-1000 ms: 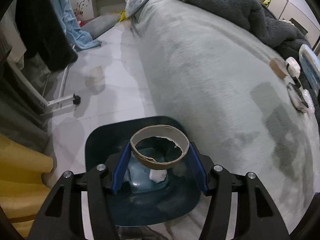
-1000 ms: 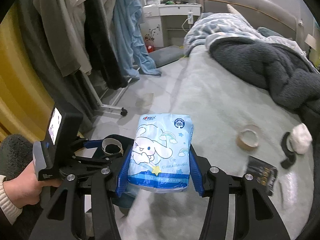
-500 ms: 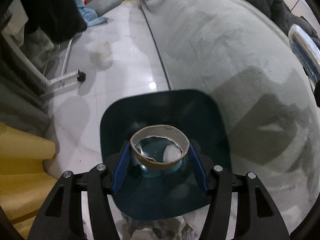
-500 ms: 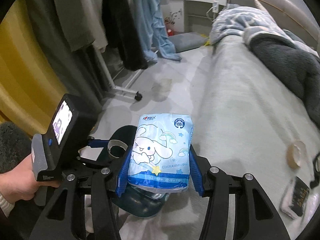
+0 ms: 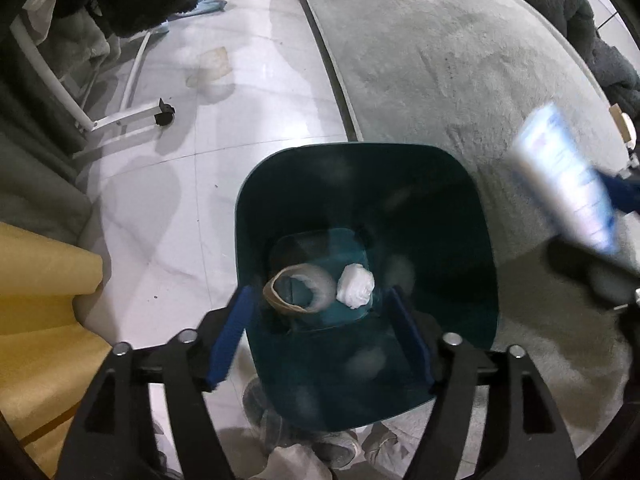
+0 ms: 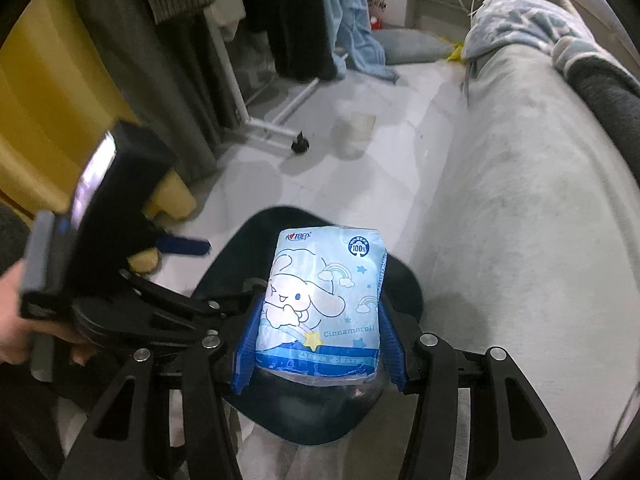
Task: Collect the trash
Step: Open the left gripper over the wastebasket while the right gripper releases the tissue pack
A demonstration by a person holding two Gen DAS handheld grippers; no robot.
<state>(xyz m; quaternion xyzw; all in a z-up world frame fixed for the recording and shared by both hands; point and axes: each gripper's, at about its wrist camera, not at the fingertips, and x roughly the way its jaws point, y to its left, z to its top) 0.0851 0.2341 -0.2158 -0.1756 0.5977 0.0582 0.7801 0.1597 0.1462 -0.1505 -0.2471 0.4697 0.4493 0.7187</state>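
Note:
A dark teal trash bin (image 5: 472,216) stands on the floor beside the bed. My left gripper (image 5: 320,320) is open right above it. A brown cardboard tape ring (image 5: 298,294) sits loose inside the bin, blurred, next to a white paper wad (image 5: 356,285). My right gripper (image 6: 316,320) is shut on a blue Cinnamoroll tissue pack (image 6: 324,308) and holds it over the bin's rim (image 6: 408,280). The pack also shows blurred at the right of the left wrist view (image 5: 568,180). The left gripper body (image 6: 108,216) shows at left in the right wrist view.
The grey bed (image 5: 460,64) runs along the right. A clothes rack foot with a caster (image 5: 164,114) stands on the white tile floor (image 5: 168,184). Yellow foam (image 5: 36,300) lies at the left. Hanging clothes (image 6: 304,16) are behind.
My left gripper opened and the tape ring dropped out of it into the bin. My right gripper carried the tissue pack left, over the bin.

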